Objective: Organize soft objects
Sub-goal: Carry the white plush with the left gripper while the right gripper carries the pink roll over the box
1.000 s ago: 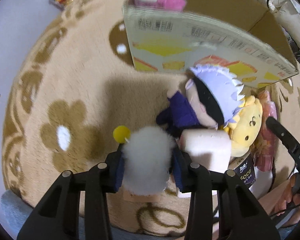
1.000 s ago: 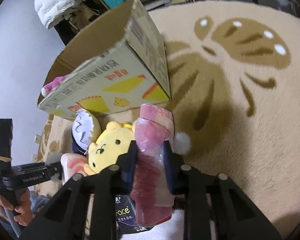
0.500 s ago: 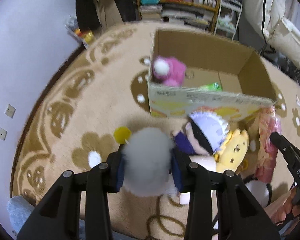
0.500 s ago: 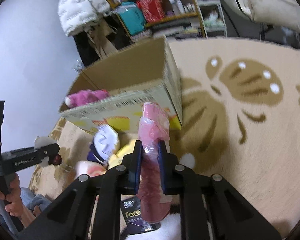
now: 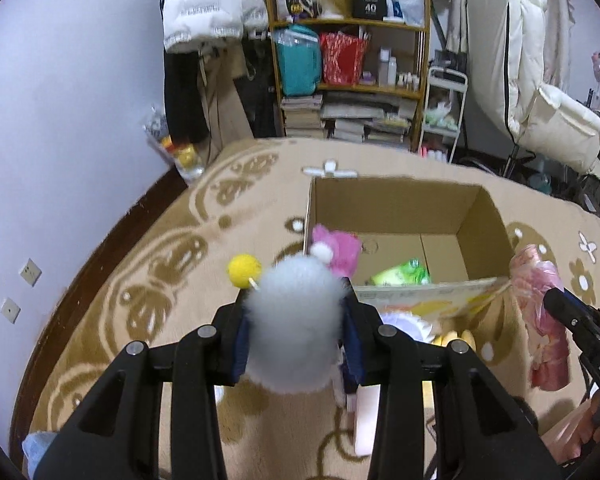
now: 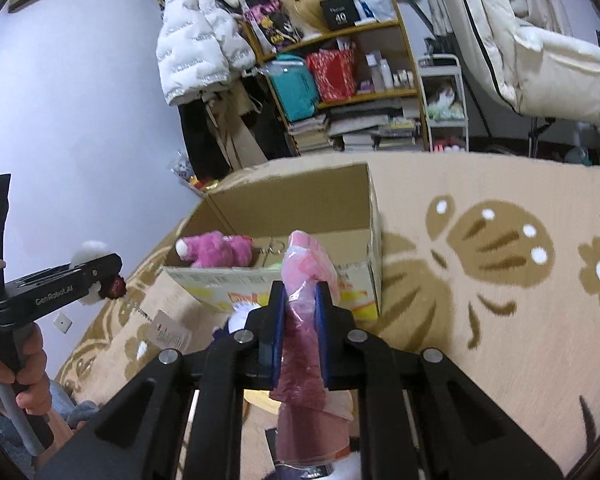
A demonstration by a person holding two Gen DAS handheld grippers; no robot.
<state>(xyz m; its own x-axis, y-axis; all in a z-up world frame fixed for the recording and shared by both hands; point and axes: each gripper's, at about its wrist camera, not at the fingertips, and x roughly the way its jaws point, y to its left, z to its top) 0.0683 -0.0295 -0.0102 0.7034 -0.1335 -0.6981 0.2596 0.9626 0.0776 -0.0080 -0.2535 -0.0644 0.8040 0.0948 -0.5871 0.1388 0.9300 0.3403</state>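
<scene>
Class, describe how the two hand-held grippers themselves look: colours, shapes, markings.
Both grippers are black plastic with silver screws and dark blue pads. The left gripper shows forked, slotted arms; seen from the right wrist, its side reads "GenRobot.AI". The right gripper looks the same, with white "DAS" lettering seen from the left wrist.

A wooden shelf (image 5: 348,60) crammed with books and bags stands at twelve o'clock; a white puffer jacket (image 5: 208,4) hangs at eleven above the tan patterned rug (image 5: 148,264).
</scene>
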